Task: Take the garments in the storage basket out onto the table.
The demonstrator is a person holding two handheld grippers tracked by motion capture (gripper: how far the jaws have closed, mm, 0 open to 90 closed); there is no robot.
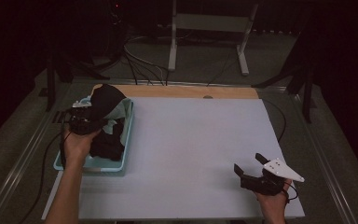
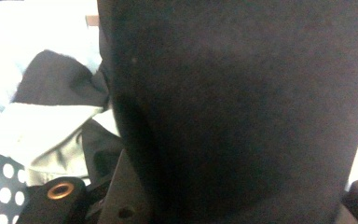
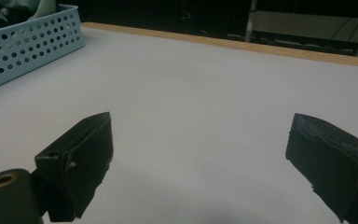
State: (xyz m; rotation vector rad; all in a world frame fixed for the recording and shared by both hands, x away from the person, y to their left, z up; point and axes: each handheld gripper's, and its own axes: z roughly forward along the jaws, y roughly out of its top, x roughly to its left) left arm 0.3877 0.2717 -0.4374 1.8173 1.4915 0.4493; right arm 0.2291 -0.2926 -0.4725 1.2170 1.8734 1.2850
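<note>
A light blue perforated basket [image 1: 93, 166] stands at the table's left side and holds dark and pale green clothes [image 1: 123, 111]. A black cloth [image 1: 106, 100] bulges up over the basket's far end. My left gripper [image 1: 97, 122] is over the basket and shut on this black cloth [image 2: 242, 116], which hangs close in front of the left gripper view, with pale cloth [image 2: 51, 135] beneath it. My right gripper [image 1: 248, 161] rests near the front right of the white mat, open, with nothing between its jaws [image 3: 200, 140].
The white mat [image 1: 196, 135] covers most of the table, with a wooden strip [image 1: 186, 91] along the far edge. The basket's holed wall [image 3: 28, 42] appears at the upper left of the right gripper view. Cables and a metal stand [image 1: 209, 28] lie on the floor beyond.
</note>
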